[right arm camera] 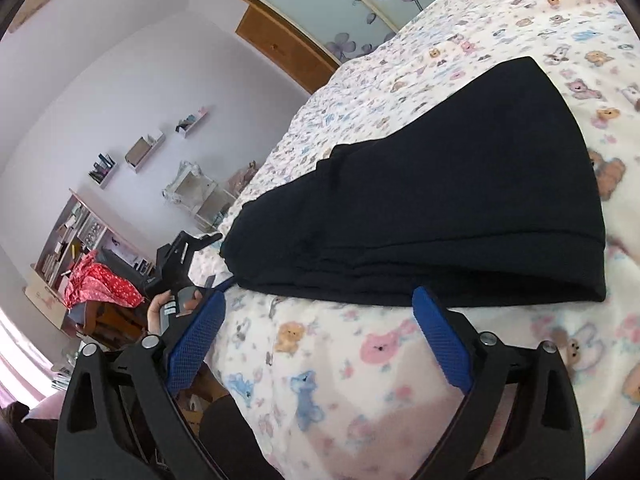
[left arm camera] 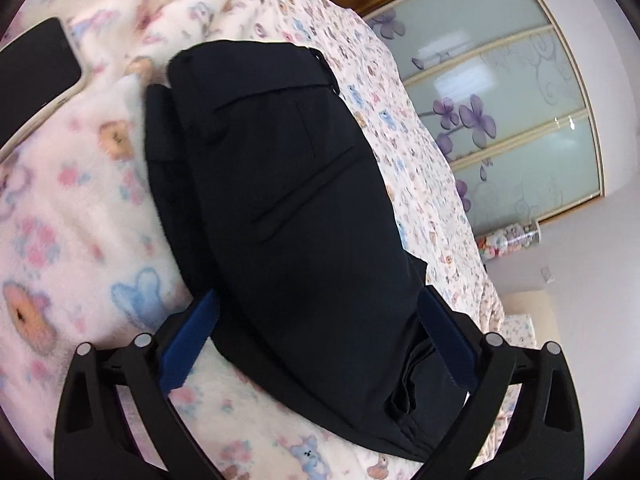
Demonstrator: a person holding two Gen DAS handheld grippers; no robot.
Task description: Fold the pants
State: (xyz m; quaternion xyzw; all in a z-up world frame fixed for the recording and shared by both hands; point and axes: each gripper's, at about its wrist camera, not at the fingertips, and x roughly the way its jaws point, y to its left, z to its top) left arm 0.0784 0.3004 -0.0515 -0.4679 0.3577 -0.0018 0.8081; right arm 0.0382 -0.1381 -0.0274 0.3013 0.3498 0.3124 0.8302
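**Nearly done: pants lie folded on the bed**

Seemingly the fold is all but finished. The pants (left arm camera: 288,200) lie as a compact, layered dark bundle on the blanket (left arm camera: 72,216), which covers the bed. In the right wrist view several stacked edges show along the near side of the bundle, so I judge that more than one fold has been made. In the left wrist view the waistband and a slanted pocket slit face up at the far end, and a narrower layer peeks out along the left edge, not quite flush. What may be left, by my reading, is a little squaring of that edge and a final smoothing.

The left gripper (left arm camera: 316,340) has its blue fingers (left arm camera: 188,344) spread wide on either side of the bundle's near end; cloth lies between them, yet the pads do not seem to press it, so nothing is held. The right gripper (right arm camera: 320,336) stands just short of the bundle with fingers equally wide and only blanket between them.

A phone (left arm camera: 36,76) rests on the blanket, beside the pants but apart from them. Beyond the bed is a wardrobe (left arm camera: 512,120) with flowered glass doors.

Hard to judge: the black cloth swallows most creases, so the number of layers is uncertain. The underside is hidden. The left gripper's own frame covers the near end of the bundle, and both views blur towards the rim
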